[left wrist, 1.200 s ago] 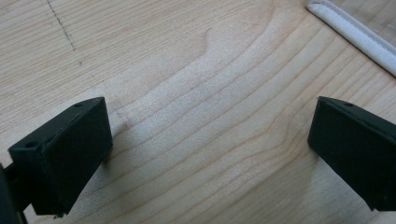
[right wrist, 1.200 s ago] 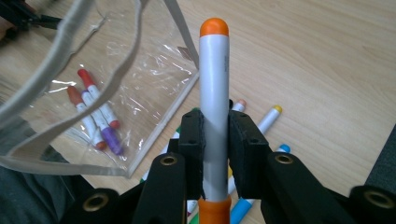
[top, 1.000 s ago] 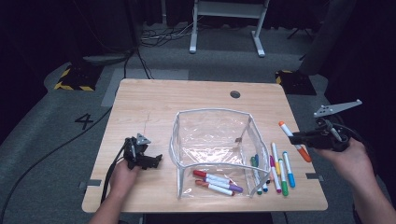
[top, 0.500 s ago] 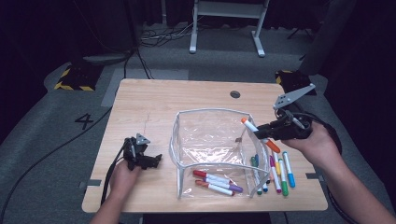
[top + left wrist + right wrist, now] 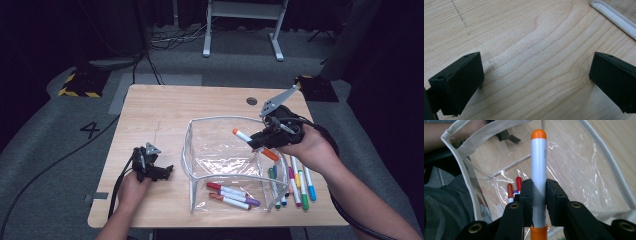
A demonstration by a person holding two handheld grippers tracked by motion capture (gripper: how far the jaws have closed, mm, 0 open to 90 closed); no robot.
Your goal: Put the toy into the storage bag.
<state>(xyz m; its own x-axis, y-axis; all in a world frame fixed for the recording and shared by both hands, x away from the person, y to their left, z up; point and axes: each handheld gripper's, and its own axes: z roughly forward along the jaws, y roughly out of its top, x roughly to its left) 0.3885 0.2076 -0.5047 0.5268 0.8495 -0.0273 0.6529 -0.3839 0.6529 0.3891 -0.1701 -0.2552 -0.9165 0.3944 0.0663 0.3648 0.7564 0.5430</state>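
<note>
A clear pouch (image 5: 220,150) with white trim stands open on the wooden table (image 5: 160,115). Several markers (image 5: 231,195) lie inside it near the front. My right gripper (image 5: 258,140) is shut on an orange-capped grey marker (image 5: 244,136), held over the pouch's right rim with its tip pointing in over the opening. In the right gripper view the marker (image 5: 538,165) sticks up between the pads of that gripper (image 5: 539,195), above the pouch (image 5: 584,167) and the markers in it (image 5: 518,184). My left gripper (image 5: 166,172) rests on the table left of the pouch, open (image 5: 536,80), nothing between its jaws.
A row of loose markers (image 5: 299,182) lies on the table right of the pouch, under my right hand. A round cable hole (image 5: 251,101) sits near the far edge. The pouch's white trim (image 5: 614,17) runs close to my left gripper.
My right gripper has carried the orange marker leftward, from beyond the loose markers to above the pouch's right rim. The left gripper has stayed put.
</note>
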